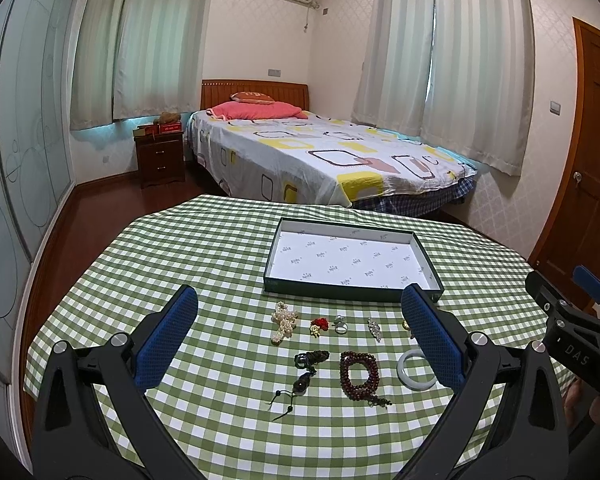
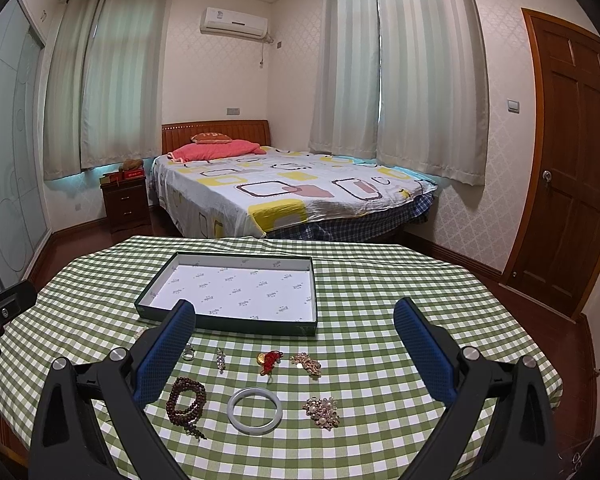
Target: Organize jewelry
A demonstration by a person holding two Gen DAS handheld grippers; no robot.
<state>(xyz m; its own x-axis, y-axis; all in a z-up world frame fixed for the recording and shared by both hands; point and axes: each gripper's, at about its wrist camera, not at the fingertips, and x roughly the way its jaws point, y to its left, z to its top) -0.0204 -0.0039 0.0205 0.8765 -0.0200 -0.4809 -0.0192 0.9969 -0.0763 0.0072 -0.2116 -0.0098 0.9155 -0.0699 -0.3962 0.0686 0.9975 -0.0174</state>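
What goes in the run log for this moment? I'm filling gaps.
stage: pre-grasp | left gripper: open, empty | right gripper: open, empty | tray: empty | jewelry: all on tablecloth

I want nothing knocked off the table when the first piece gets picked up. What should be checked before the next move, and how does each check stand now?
1. Box open and empty: ok.
2. Left gripper open, holding nothing: ok.
3. Right gripper open, holding nothing: ok.
4. White bangle lying flat, apart from the bead bracelet: ok.
5. Pieces clear of the table edge: ok.
6. Dark corded pendant free of tangles with its neighbours: cannot tell.
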